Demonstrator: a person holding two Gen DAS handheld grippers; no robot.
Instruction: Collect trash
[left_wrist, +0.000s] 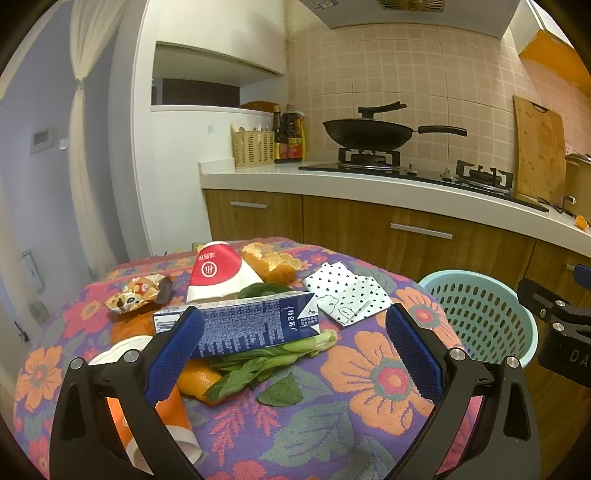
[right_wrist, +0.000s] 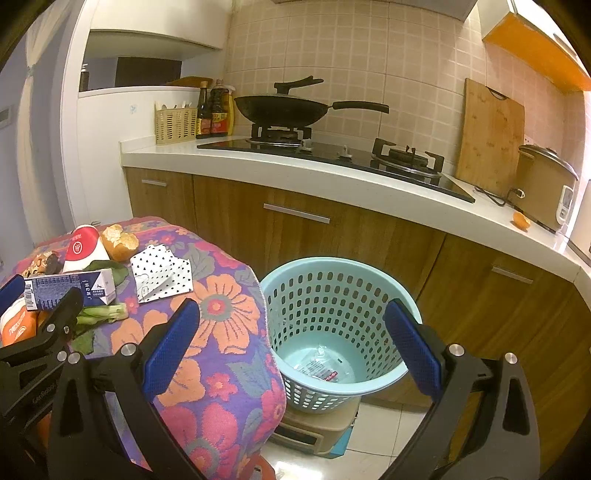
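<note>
Small table draped in a floral cloth (left_wrist: 369, 373), purple with orange blooms. Spread directly over it: crumpled snack wrapper (left_wrist: 138, 295), red-and-white paper cup (left_wrist: 218, 271) on its side, orange peel (left_wrist: 271, 260), folded heart-print paper (left_wrist: 347, 291), bok choy (left_wrist: 266, 360), orange-and-white cup (left_wrist: 147, 402). Blue milk carton (left_wrist: 240, 323) resting atop the greens.

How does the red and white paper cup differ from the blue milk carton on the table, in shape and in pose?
The red and white paper cup is a tapered round cone; the blue milk carton is a long rectangular box. The cup lies farther back with its red rim end pointing away; the carton lies on its side across green leaves. Both rest on the flowered tablecloth, untouched.
</note>
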